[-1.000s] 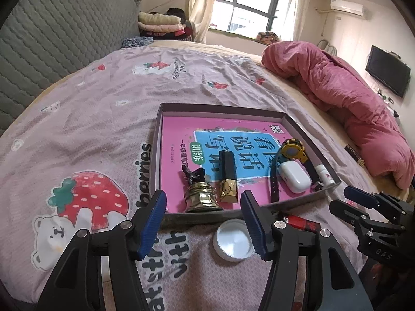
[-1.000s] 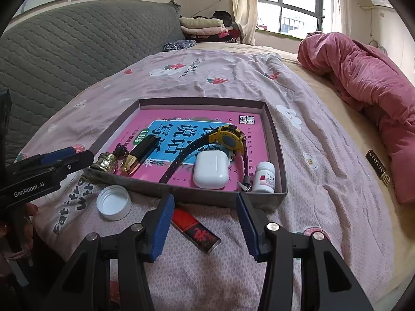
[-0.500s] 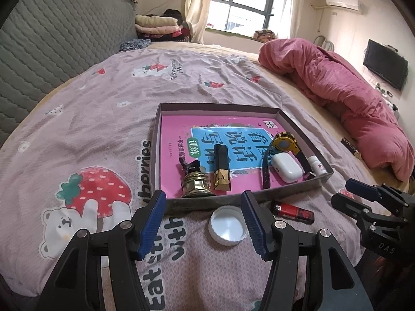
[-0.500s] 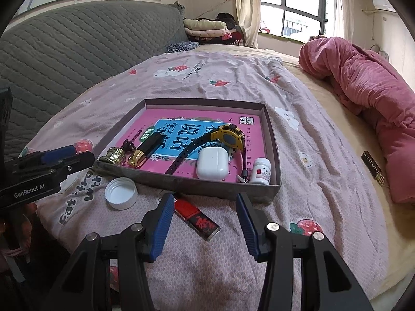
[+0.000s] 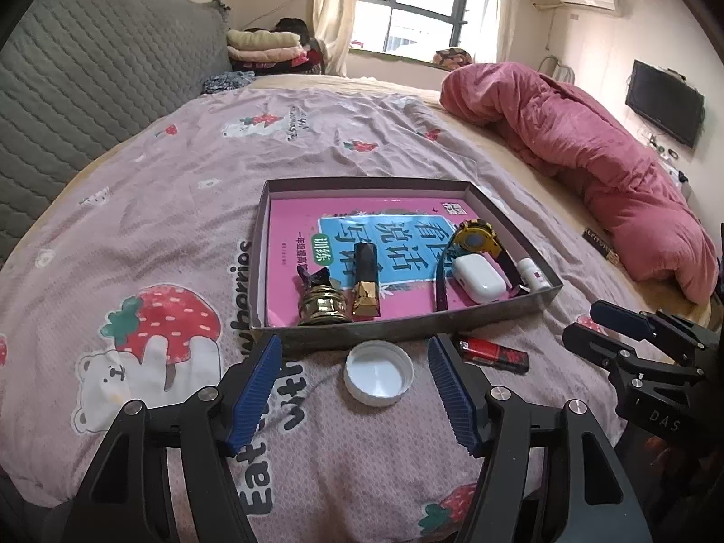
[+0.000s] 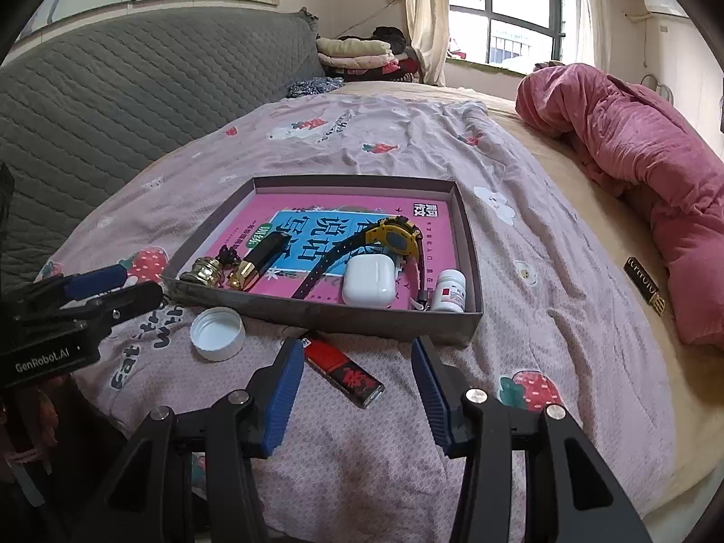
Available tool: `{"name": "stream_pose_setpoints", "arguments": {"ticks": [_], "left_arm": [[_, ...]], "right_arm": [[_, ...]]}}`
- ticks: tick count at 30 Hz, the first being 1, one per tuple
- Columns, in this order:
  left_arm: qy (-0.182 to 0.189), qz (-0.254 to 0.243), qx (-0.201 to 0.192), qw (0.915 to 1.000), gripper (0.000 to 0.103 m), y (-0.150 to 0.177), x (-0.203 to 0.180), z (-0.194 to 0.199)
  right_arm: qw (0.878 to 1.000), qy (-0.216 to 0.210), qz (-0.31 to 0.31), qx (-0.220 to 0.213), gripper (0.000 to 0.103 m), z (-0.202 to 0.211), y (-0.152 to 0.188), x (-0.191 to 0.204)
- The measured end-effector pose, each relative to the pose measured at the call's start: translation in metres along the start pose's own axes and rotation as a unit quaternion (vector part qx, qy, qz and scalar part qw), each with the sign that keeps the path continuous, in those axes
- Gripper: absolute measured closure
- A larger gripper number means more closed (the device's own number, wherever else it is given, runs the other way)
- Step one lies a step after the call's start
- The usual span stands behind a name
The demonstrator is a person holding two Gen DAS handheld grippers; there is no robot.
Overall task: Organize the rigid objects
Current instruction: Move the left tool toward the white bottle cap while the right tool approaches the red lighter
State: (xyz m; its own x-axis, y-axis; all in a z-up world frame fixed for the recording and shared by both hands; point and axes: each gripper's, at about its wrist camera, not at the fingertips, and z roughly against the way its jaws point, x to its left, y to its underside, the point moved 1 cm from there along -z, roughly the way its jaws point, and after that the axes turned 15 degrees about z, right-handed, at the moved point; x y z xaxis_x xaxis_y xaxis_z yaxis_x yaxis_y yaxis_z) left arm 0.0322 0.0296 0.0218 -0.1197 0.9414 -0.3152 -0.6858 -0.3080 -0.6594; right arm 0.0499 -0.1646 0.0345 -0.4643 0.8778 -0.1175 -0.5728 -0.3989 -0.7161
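The bed [image 5: 190, 208] wore a mauve strawberry-print sheet [image 6: 407, 135]. Near its front edge sat a shallow grey box [image 5: 497, 312]. Between the box and that edge lay a white cap [image 5: 379, 373], open side up, and a red-and-black lighter [image 6: 344, 372]. Along the right edge a pink quilt [image 5: 588, 158] lay heaped, with a small dark bar [image 6: 645, 285] beside it. Folded clothes [image 6: 357, 52] were stacked at the far corner.

The grey tray [image 5: 409, 328] is lying at twelve o'clock of both claws, its near wall standing as a low barrier. Before that wall, a white cap [image 5: 379, 373] and a red lighter [image 5: 493, 354] are occupying the bedsheet [image 5: 181, 208]. The left claw [image 5: 355, 400] is opening, nothing between its pads. Bare sheet is stretching open at nine o'clock (strawberry prints only); a pink quilt [image 5: 602, 172] is blocking two o'clock.
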Motion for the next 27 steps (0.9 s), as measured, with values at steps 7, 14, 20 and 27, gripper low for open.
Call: {"name": "stream_pose_setpoints", "arguments": {"ticks": [7, 14, 20, 27], "left_arm": [[-0.005, 0.004, 0.012, 0.9999, 0.030, 0.006, 0.001, 0.001], [-0.011, -0.003, 0.032, 0.9994, 0.030, 0.014, -0.003, -0.004], [-0.013, -0.008, 0.048, 0.9987, 0.030, 0.020, -0.006, -0.009], [-0.014, -0.011, 0.066, 0.9977, 0.030, 0.027, -0.007, -0.017]], "right_arm": [[1.000, 0.000, 0.001, 0.001, 0.054, 0.000, 0.002, 0.001], [1.000, -0.003, 0.004, -0.001, 0.054, -0.001, 0.003, 0.001], [1.000, -0.007, 0.005, 0.002, 0.054, -0.002, 0.004, 0.001], [1.000, -0.010, 0.013, 0.011, 0.054, -0.007, 0.008, 0.004]]}}
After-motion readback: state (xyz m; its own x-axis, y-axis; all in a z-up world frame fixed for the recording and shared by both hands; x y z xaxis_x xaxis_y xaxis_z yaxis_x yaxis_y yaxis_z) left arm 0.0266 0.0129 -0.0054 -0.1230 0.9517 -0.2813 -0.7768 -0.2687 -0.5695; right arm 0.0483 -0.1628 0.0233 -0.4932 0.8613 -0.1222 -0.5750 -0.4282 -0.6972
